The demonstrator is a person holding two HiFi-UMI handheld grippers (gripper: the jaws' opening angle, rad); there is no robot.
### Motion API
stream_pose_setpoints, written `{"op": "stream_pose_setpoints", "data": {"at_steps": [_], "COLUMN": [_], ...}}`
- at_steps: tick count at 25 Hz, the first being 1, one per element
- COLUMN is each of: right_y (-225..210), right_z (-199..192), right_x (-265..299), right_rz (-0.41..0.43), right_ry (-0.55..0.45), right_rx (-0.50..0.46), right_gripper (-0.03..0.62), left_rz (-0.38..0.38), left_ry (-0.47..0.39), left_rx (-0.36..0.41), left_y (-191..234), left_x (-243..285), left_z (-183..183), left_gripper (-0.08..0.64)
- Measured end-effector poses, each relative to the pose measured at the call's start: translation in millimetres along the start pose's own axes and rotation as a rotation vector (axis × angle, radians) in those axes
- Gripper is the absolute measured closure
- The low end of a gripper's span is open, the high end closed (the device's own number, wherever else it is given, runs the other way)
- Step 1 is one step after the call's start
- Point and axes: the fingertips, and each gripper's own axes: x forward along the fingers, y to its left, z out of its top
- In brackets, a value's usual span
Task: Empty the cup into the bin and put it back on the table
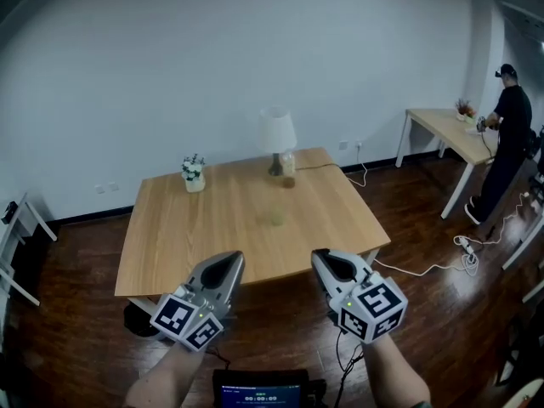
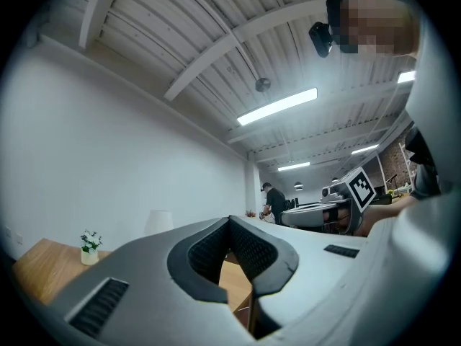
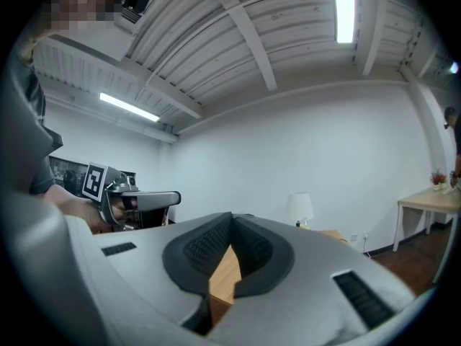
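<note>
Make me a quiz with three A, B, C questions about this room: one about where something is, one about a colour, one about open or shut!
1. Where does the lamp stand?
A. at the table's far edge
B. on the floor
C. at the table's near edge
2. What colour is its shade?
A. red
B. white
C. black
3. How is the right hand-held gripper?
A. wide open
B. shut on a cup
C. shut, empty
Answers: 1 A, it stands on the wall side; 2 B, the shade looks white; 3 C, its jaws meet with nothing between them.
</note>
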Motion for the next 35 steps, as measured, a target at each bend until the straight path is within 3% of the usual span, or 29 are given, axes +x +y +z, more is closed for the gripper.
{"op": "stream_pose_setpoints", "data": {"at_steps": [9, 35], "right_y": [-39, -144], "right_z": [2, -16], "right_x": [22, 221], "right_rz": [-0.019, -0.081], "right_ry": [-0.019, 0.054], "right_rx": [0.030, 0.048], "right_gripper": [0.589, 0.589], "left_rz": [-0.024, -0.068], "left_ry": [-0.005, 0.010], "left_rx": [-0.006, -0.103], "left_y": [17, 204], "left_x": [34, 146], "left_z": [-9, -60], "left_gripper": [0.560, 0.560]}}
